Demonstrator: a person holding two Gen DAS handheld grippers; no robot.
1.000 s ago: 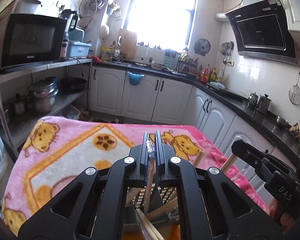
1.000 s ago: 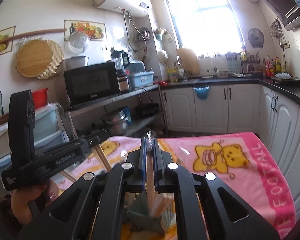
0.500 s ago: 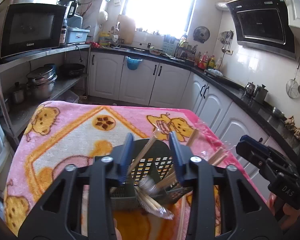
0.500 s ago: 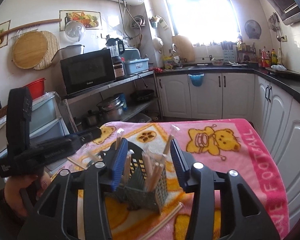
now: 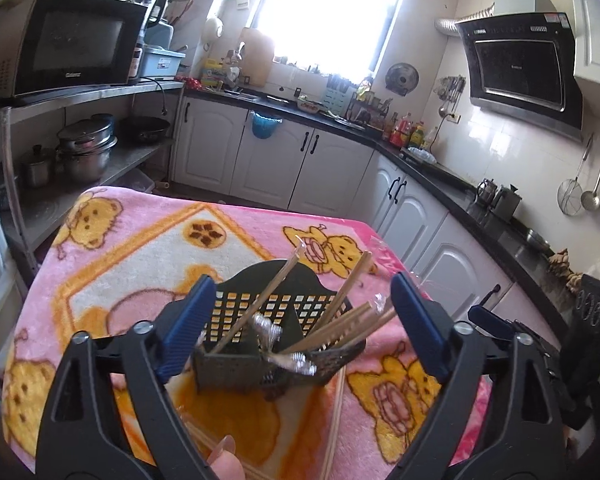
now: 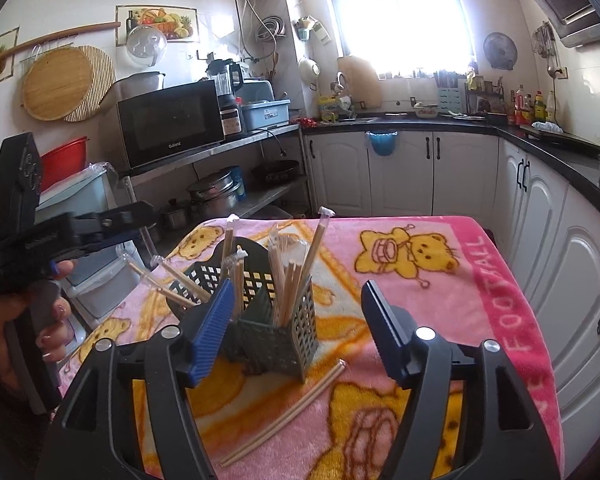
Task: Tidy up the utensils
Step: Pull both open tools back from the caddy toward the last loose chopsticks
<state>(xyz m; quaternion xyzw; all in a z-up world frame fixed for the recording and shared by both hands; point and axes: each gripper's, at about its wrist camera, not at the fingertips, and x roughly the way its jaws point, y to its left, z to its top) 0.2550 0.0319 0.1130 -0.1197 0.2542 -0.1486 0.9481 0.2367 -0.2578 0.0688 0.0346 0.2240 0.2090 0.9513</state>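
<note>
left wrist view: the left gripper (image 5: 298, 326) has its blue-padded jaws wide and opening, pressing on nothing. between and just beyond them the dark perforated utensil caddy (image 5: 276, 344) stands on the pink bear-print blanket (image 5: 140, 240), toward its near edge. wrapped chopsticks (image 5: 342, 322) lean out of the caddy to the right. a loose pair of chopsticks (image 5: 336, 420) lies on the blanket just in front of the caddy.

right wrist view: the right gripper (image 6: 296, 330) is also opening, jaws apart and gripping nothing. the caddy (image 6: 276, 320) sits between the pads, nearer the left one, with chopsticks (image 6: 294, 276) upright in it. the loose pair (image 6: 288, 412) lies toward the blanket's (image 6: 440, 280) near edge. the left gripper (image 6: 132, 222), in a hand (image 6: 24, 324), is at the left edge.
</note>
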